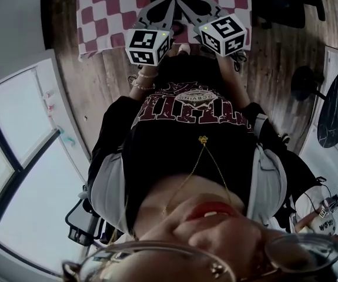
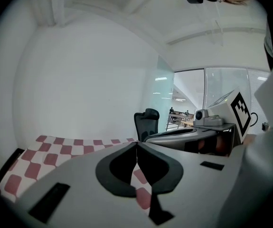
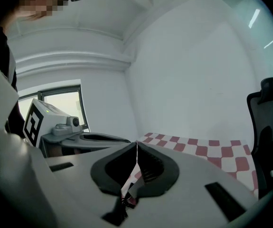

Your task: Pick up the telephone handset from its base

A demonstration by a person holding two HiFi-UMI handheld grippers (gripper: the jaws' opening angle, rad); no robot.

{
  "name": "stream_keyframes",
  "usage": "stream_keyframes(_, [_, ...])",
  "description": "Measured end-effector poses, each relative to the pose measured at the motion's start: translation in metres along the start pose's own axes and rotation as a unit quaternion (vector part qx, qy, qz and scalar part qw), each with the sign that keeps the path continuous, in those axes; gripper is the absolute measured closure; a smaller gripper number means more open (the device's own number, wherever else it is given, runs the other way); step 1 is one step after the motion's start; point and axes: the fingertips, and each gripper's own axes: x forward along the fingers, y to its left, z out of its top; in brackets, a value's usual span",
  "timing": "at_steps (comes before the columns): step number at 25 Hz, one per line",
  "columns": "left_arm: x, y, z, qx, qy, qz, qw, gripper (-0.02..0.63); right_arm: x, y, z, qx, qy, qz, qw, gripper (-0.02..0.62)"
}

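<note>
My left gripper (image 2: 136,144) has its jaws pressed together with nothing between them; past the tips I see only the red-and-white checked cloth (image 2: 55,148) on the table and a black office chair (image 2: 145,122) behind it. My right gripper (image 3: 136,144), just beside the left one, is likewise fully closed and empty, and points over the same cloth. No view shows the handset or its base, so I cannot say where they sit. I expect a handset to be light, stiff and smooth plastic, and any cord would tug back. I would open wide and grip the narrow middle bar between earpiece and mouthpiece, then lift straight up.
</note>
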Motion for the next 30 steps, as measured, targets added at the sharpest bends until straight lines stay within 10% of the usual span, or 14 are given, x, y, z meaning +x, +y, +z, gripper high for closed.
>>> stream_keyframes(30, [0.024,0.062,-0.025,-0.004,0.059,-0.061,0.9964,0.597,0.045,-0.037,-0.031,0.042,0.044,-0.076,0.995,0.575])
